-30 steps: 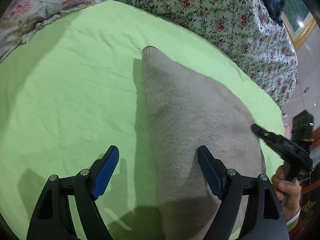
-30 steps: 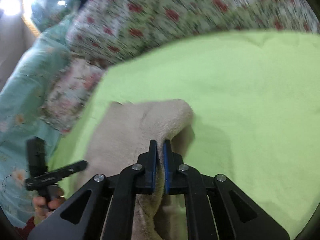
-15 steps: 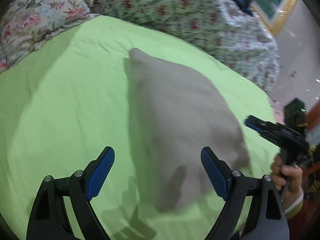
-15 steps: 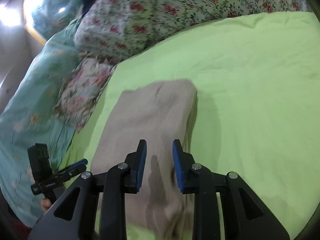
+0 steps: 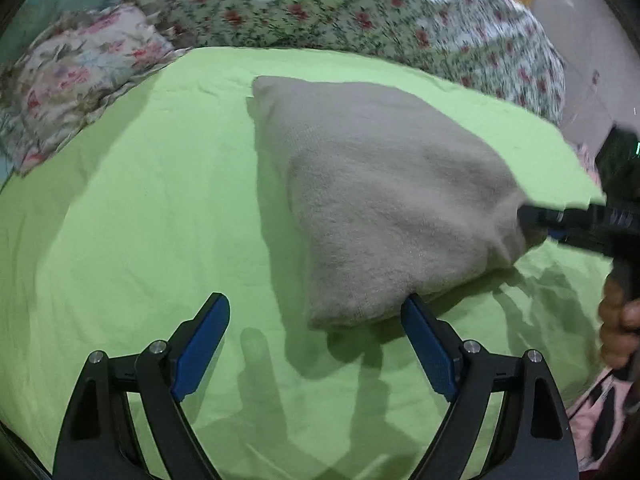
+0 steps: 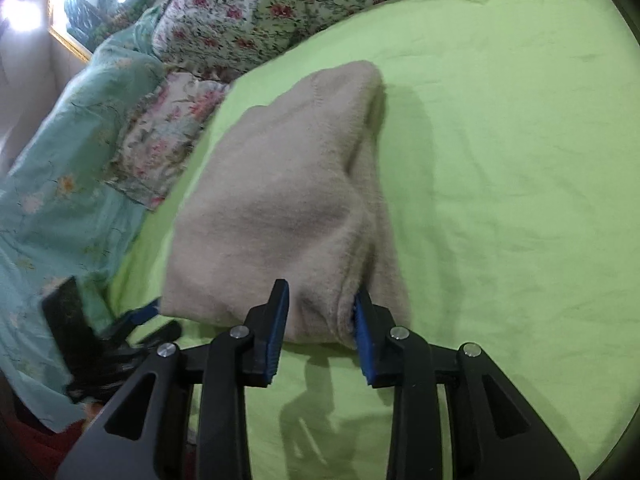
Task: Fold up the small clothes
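A beige knitted garment lies folded on the green sheet. My left gripper hangs wide open just in front of the garment's near corner, with nothing pressed between its blue pads. In the right wrist view the garment shows a doubled fold along its right side. My right gripper stands partly open at the near edge. The slack edge lies between its tips and the right pad brushes the fold, without a pinch. The right gripper also shows at the garment's right corner, held by a hand.
Floral bedding is heaped along the far side of the sheet, with a floral pillow at the left. A turquoise quilt borders the sheet. The left gripper shows blurred at the sheet's edge.
The right gripper let go of the garment's fold and its jaws parted. Both grippers drew back toward the near edge. The garment has settled flat on the sheet.
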Motion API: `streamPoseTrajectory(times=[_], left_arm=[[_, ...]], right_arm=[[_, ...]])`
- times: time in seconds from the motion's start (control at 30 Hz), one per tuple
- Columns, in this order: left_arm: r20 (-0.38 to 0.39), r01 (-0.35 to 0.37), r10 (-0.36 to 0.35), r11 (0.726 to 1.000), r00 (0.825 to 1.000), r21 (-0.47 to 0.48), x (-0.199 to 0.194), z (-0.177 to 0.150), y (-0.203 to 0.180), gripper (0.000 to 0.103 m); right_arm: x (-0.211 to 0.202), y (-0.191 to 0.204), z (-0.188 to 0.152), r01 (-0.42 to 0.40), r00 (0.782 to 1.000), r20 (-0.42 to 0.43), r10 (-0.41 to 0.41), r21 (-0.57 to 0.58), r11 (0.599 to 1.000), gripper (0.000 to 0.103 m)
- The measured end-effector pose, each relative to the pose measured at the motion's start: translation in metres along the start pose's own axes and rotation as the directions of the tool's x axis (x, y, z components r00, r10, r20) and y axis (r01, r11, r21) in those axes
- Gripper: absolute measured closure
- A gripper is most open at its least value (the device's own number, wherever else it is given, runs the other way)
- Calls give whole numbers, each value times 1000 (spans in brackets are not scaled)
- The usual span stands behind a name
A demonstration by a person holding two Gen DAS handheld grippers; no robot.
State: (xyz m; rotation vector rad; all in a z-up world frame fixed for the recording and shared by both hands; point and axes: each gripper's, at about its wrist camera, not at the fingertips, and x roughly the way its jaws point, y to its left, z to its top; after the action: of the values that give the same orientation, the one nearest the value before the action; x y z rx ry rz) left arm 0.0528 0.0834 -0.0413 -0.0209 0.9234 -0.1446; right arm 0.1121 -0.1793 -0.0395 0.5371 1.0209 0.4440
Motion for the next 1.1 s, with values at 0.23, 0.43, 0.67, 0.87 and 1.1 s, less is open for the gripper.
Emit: streamPoseTrajectory(times=[0.23,0.43,0.67,0.87,1.1], left_arm=[[8,-50,51,992,999,-117,-3,5,16,59],[-94,-68,55,986,994,-150,6,-4,9,93],[-125,-30,7,982,992,-187,10,-10,14,94],[-130,31,-54,984,990,-173,2,-9,21,93],[-49,163,-173,972,984,-169,-42,1,30,93]], right_arm=[[-37,32,27,-113,988,98,119,-64,991,96],[-26,11,17,147,989,44,-142,-136,980,97],[2,-20,-5,240,969,-30,-244,-101,965,97],[-5,-24,-3,204,977,-43,-207,-74,976,91],[-47,-24,4,82,996,41,-84,47,996,76]])
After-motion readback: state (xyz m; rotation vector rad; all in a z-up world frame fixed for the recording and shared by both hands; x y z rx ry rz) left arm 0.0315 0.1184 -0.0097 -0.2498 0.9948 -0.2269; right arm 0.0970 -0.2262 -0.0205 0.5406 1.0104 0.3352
